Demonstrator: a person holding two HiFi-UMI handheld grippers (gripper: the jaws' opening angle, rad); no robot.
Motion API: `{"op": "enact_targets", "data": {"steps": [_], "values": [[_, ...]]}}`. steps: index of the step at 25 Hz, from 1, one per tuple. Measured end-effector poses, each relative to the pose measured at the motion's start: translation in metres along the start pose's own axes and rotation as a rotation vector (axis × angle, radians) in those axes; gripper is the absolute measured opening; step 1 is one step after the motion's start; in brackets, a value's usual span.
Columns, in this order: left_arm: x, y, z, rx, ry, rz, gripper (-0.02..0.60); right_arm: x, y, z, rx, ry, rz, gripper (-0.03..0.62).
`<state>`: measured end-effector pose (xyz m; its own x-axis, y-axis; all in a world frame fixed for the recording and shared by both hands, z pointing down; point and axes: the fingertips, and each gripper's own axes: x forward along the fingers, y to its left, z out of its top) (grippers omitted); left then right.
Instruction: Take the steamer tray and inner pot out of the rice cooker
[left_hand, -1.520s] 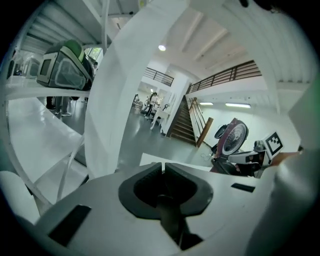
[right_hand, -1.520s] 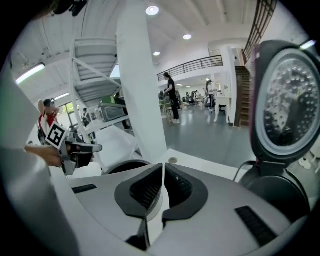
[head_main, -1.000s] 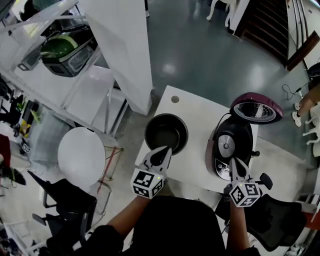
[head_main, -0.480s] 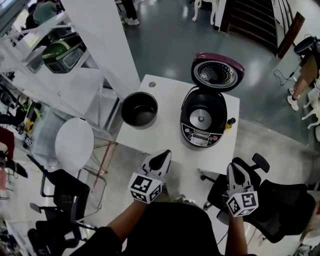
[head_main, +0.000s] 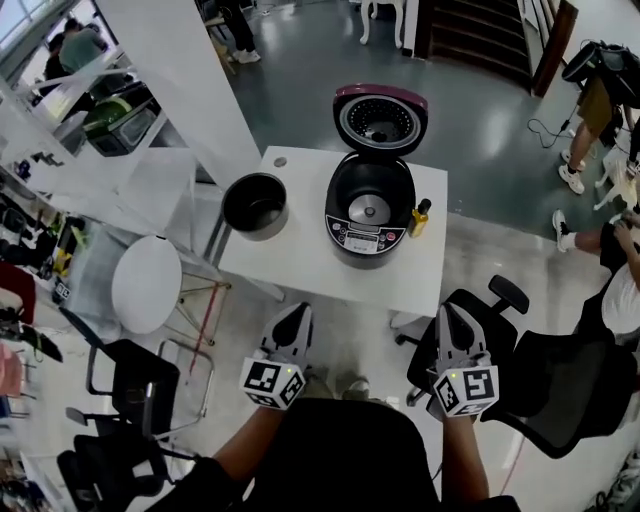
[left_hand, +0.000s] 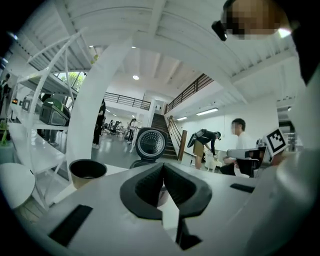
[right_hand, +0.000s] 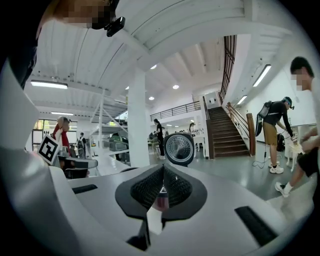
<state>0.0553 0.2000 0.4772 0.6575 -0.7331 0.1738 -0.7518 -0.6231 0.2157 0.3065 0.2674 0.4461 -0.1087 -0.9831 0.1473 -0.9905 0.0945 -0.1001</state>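
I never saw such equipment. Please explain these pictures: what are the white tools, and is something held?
No robot: a person holds a tool with a claw in each hand; the patterned cubes belong to the tools. One picture looks down from the person's head; the other two come from a camera on each tool. On the table stand a dark pot, an open rice cooker and a small yellow bottle. The left claw and right claw are both shut, empty, short of the table.
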Motion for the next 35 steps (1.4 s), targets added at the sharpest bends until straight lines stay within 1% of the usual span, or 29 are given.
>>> {"op": "enact_targets", "data": {"steps": [4,7,9,14,18,21,24,28,31,35], "values": [[-0.001,-0.009,-0.003,0.039,-0.005,0.007,0.005,-0.02,-0.008,-0.007,-0.013,0.011,-0.029,0.001],[0.001,-0.015,0.003,0.032,-0.013,0.017,0.005,-0.026,-0.006,-0.013,-0.029,0.047,-0.031,0.0],[0.002,-0.018,0.008,0.042,-0.025,0.019,0.005,-0.03,-0.004,-0.016,-0.048,0.059,-0.036,0.0],[-0.003,-0.013,0.014,0.074,-0.054,0.022,0.005,-0.04,-0.013,-0.021,-0.05,0.049,-0.073,0.0],[-0.005,-0.002,0.01,0.131,-0.067,0.032,0.005,-0.043,-0.026,-0.016,-0.075,0.029,-0.087,0.0],[-0.005,-0.002,0.003,0.123,-0.053,0.017,0.005,-0.045,-0.031,-0.003,-0.062,-0.01,-0.091,0.0],[-0.005,-0.009,0.001,0.11,-0.052,0.006,0.005,-0.046,-0.034,0.005,-0.075,-0.031,-0.101,0.0],[-0.007,-0.017,0.003,0.102,-0.064,0.001,0.005,-0.048,-0.035,0.001,-0.101,-0.011,-0.123,0.0],[-0.01,-0.019,0.001,0.109,-0.052,0.004,0.005,-0.049,-0.031,-0.004,-0.115,-0.003,-0.114,0.0],[-0.015,-0.013,-0.002,0.105,-0.034,0.026,0.005,-0.049,-0.024,-0.008,-0.115,0.003,-0.105,0.0]]}}
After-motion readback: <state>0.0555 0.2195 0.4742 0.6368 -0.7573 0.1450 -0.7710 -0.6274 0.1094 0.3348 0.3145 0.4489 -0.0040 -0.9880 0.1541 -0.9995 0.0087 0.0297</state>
